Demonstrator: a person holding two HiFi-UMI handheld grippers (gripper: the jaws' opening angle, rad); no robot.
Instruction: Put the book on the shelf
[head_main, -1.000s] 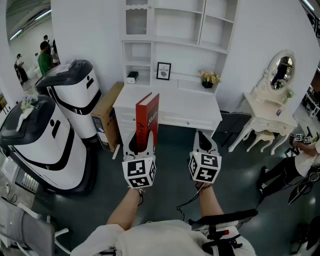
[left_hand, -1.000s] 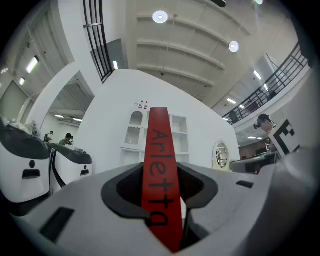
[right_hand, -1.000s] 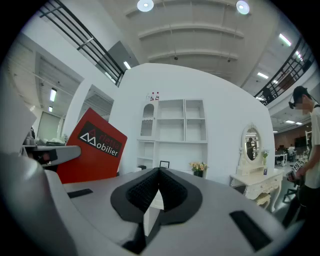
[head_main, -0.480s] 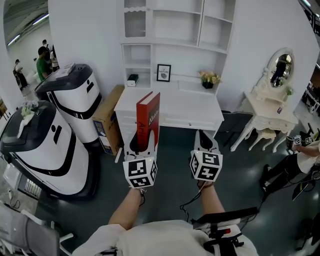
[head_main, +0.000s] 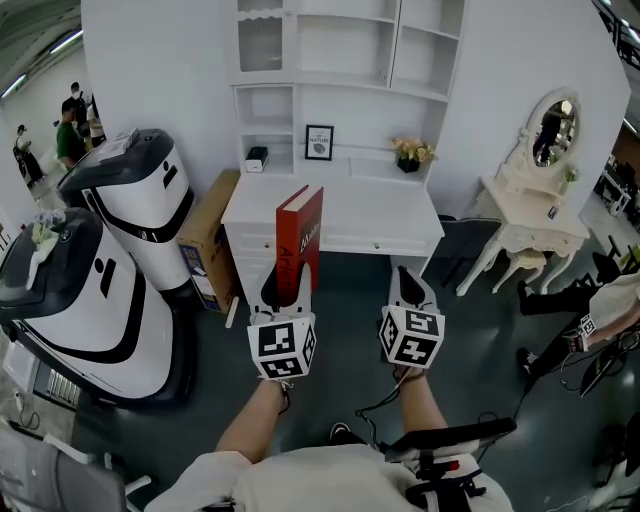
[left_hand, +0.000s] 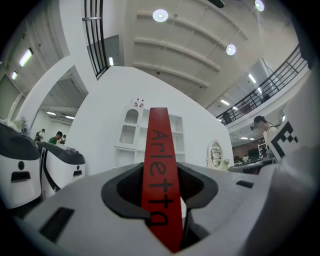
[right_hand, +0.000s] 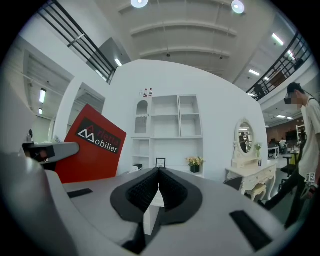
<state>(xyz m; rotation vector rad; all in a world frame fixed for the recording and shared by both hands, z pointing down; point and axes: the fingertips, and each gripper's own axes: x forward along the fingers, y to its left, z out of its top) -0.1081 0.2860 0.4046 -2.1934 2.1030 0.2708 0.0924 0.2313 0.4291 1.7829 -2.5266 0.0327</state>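
Observation:
A red hardback book (head_main: 298, 238) stands upright between the jaws of my left gripper (head_main: 284, 286), which is shut on its lower spine. In the left gripper view the spine (left_hand: 160, 165) reads "Arletta" and runs up from the left gripper (left_hand: 163, 200). My right gripper (head_main: 409, 287) hovers beside it, shut and empty; in the right gripper view its pads (right_hand: 150, 187) meet at the right gripper (right_hand: 159, 174), with the book's cover (right_hand: 87, 145) at the left. Ahead stands the white shelf unit (head_main: 340, 60) over a white desk (head_main: 360, 215).
Two large white-and-black machines (head_main: 95, 280) and a cardboard box (head_main: 210, 240) stand at the left. A framed picture (head_main: 319, 141) and a flower pot (head_main: 408, 155) sit on the lower shelf. A white dressing table (head_main: 530, 215) and a person (head_main: 600, 320) are at the right.
Both grippers and the book keep their pose. The view has swung a little, and the person at the right has shifted.

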